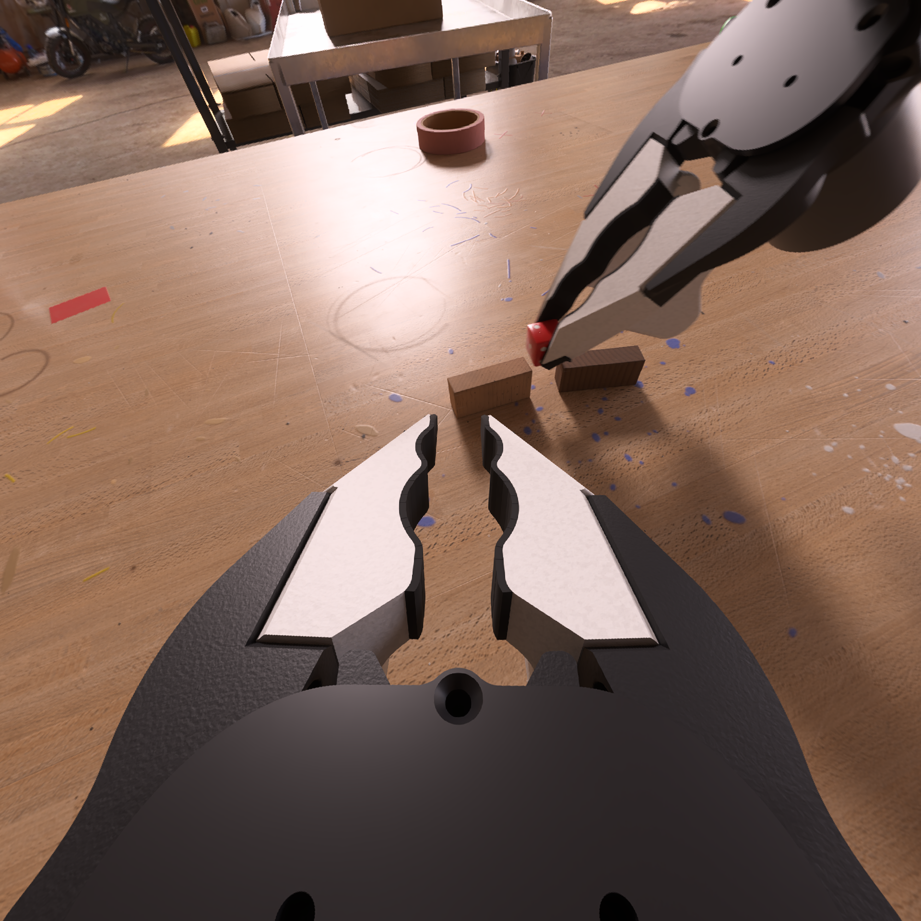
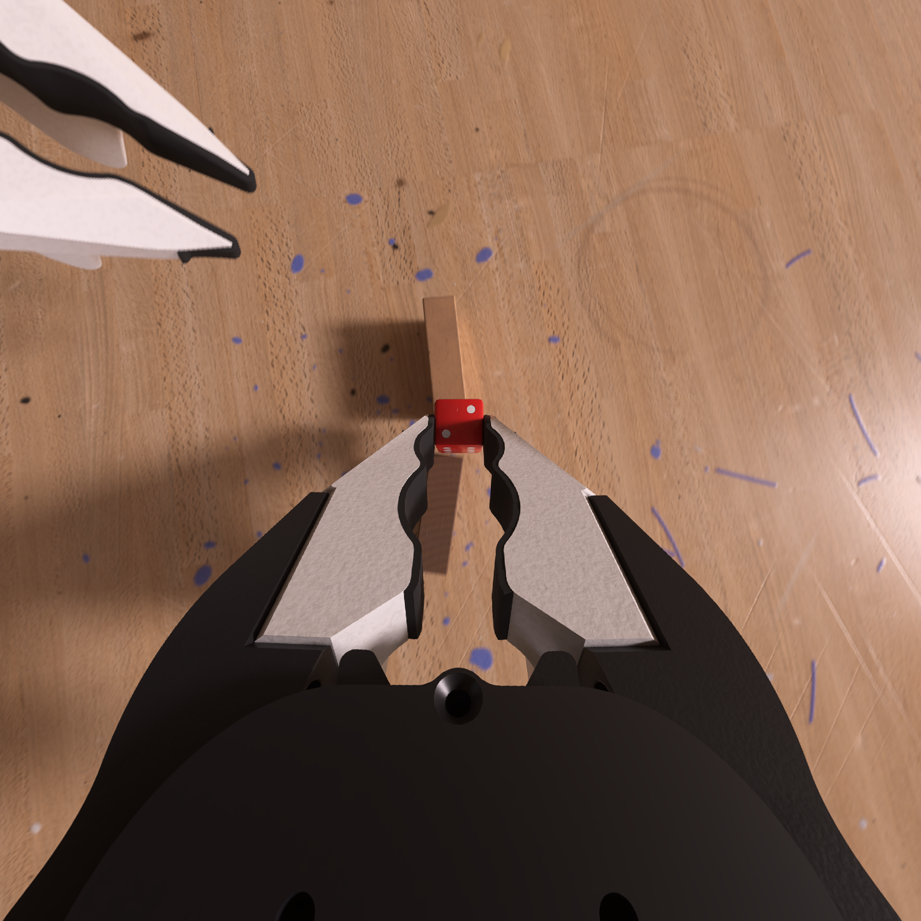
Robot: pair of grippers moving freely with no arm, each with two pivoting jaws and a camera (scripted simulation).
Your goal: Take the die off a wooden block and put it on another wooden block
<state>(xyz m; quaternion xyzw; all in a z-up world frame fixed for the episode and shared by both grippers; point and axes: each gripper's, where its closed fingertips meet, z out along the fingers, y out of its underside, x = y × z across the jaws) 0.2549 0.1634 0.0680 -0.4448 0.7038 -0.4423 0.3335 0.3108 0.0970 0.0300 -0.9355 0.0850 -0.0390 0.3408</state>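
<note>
A small red die (image 2: pixel 458 424) with white pips is pinched between the fingertips of my right gripper (image 2: pixel 458 429), clear of the wood below. In the left wrist view the die (image 1: pixel 537 340) hangs under the right gripper (image 1: pixel 545 346), just above the gap between two wooden blocks. The lighter block (image 1: pixel 491 386) lies to the left and the darker block (image 1: pixel 600 369) to the right. In the right wrist view the lighter block (image 2: pixel 442 349) runs ahead of the die and the darker block (image 2: pixel 438 518) shows between my fingers. My left gripper (image 1: pixel 459 421) is slightly open and empty, hovering just short of the lighter block.
A wooden table (image 1: pixel 249 398) with paint specks and scratches carries it all. A pink tape roll (image 1: pixel 451 130) stands near its far edge and a red tape patch (image 1: pixel 79 304) lies at the left. A metal table (image 1: pixel 408 50) and cardboard boxes stand beyond. The left gripper (image 2: pixel 244 217) shows top left.
</note>
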